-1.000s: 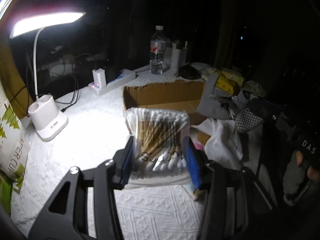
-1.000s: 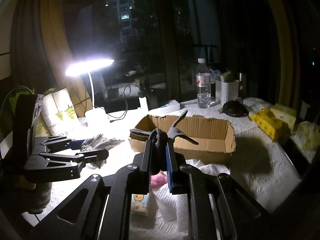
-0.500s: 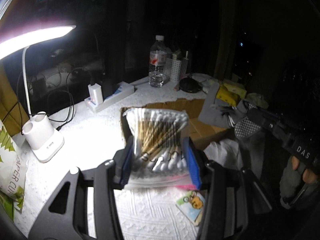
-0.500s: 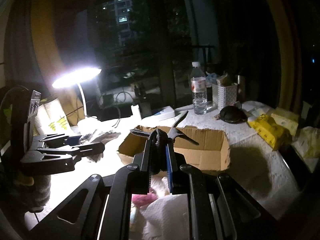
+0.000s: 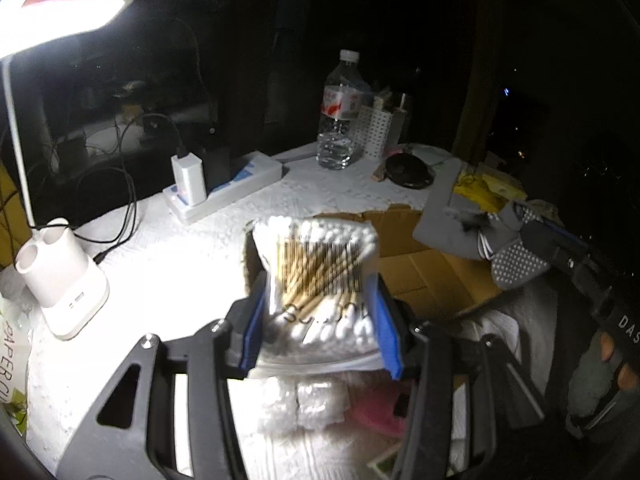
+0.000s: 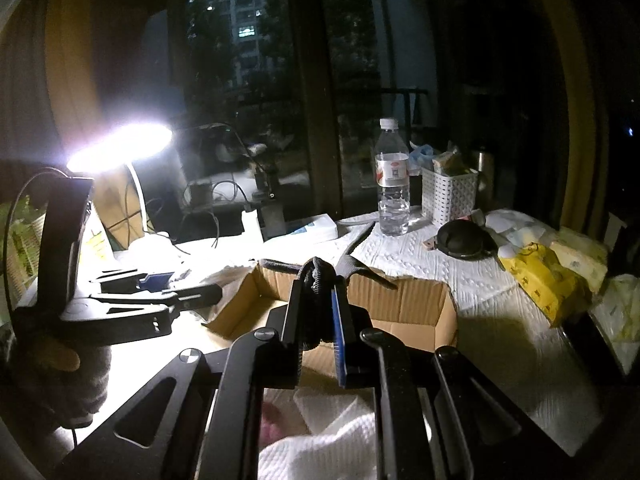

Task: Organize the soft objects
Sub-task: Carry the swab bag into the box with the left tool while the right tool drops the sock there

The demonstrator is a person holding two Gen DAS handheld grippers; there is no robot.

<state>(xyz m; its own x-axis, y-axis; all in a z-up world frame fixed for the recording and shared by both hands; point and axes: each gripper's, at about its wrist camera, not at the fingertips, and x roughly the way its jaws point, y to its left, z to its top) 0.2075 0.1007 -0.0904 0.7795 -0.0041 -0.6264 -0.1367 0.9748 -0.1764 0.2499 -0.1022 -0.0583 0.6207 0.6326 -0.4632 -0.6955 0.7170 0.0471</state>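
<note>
Left gripper (image 5: 320, 312): clamped on a clear bag of cotton swabs (image 5: 320, 268), frame centre.
Right gripper (image 6: 316, 312): narrow, pinching a grey sock (image 6: 320, 276), lower centre.
Cardboard box (image 6: 404, 300): open, just behind both.
Water bottle (image 6: 393, 178): upright, upper centre.
Desk lamp (image 6: 120, 146): lit, left.

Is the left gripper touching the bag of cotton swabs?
Touching. The left wrist view shows the left gripper with both blue pads pressed against the sides of the bag of cotton swabs.
</note>
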